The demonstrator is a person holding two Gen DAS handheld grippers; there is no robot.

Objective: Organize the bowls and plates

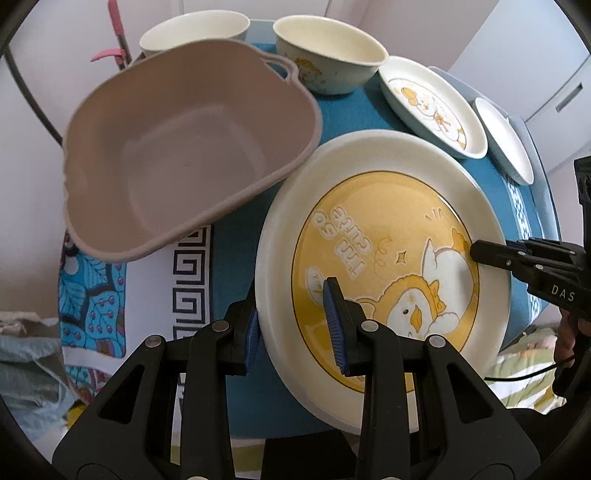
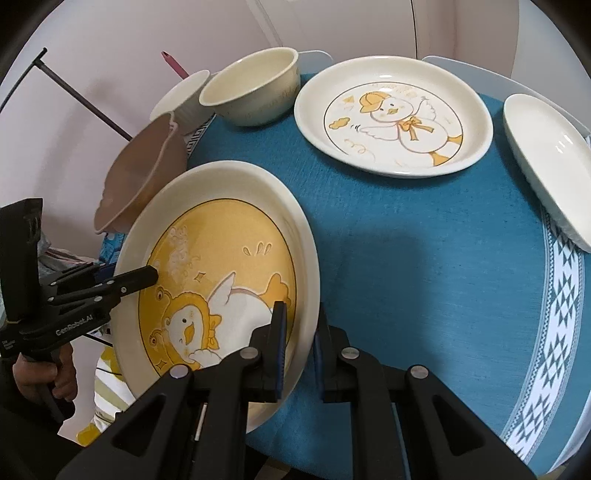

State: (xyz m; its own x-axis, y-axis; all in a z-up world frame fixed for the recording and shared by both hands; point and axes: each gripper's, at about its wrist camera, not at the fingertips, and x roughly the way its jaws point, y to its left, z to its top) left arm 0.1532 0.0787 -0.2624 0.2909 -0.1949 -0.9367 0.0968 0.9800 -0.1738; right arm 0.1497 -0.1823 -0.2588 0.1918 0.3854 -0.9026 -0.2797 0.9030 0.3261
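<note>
A large cream plate with a yellow duck picture [image 1: 388, 229] [image 2: 221, 258] is held tilted above the blue tablecloth by both grippers. My left gripper [image 1: 295, 325] is shut on its near-left rim, and shows at the left of the right wrist view [image 2: 146, 277]. My right gripper [image 2: 299, 343] is shut on the opposite rim, and shows at the right of the left wrist view [image 1: 480, 251]. A pink-beige plastic basin [image 1: 177, 155] [image 2: 144, 173] sits just left of the plate. Two cream bowls [image 1: 328, 51] [image 1: 192, 33] stand behind it.
A white duck plate [image 2: 391, 110] [image 1: 432, 103] and a plain white dish [image 2: 546, 162] [image 1: 502, 140] lie at the far right of the round table [image 2: 424, 277]. The patterned cloth edge [image 2: 554, 332] hangs at the right. A pink-handled tool [image 1: 116, 37] stands behind the table.
</note>
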